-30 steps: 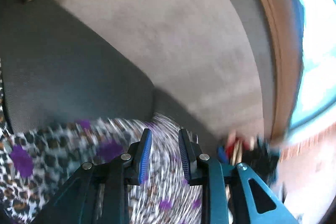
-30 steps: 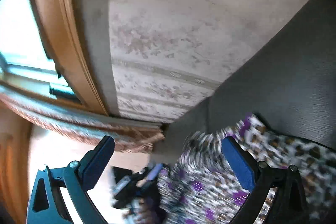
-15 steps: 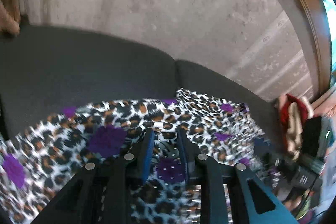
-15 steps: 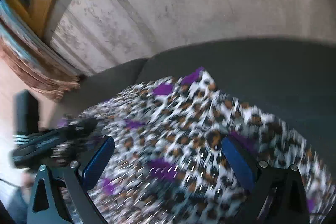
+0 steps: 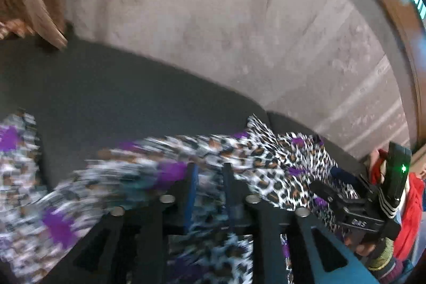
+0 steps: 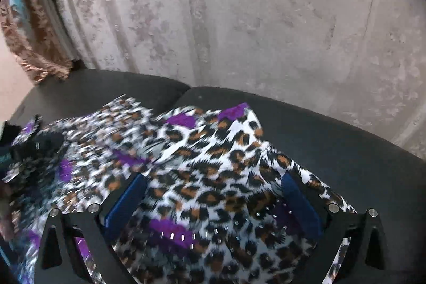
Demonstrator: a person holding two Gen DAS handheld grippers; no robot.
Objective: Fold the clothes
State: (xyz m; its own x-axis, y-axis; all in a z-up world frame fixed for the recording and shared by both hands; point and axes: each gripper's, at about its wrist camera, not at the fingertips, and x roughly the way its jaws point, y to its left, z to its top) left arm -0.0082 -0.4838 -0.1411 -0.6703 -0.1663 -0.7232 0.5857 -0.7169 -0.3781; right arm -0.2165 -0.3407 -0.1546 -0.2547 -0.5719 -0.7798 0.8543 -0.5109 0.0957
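On dark sofa (image 6: 332, 140): one leopard-print garment (image 6: 213, 167), two tongs (image 5: 209, 177) (image 6: 213, 193).

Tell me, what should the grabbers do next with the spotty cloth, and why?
Probably lower the right gripper and close it on the leopard-print garment. Its fingers are wide open just above the cloth, holding nothing, while the left gripper looks nearly closed on the fabric, which lies rumpled on the dark sofa.

A dark grey sofa (image 6: 332, 135) carries the leopard-print garment (image 6: 213, 164), spread out.
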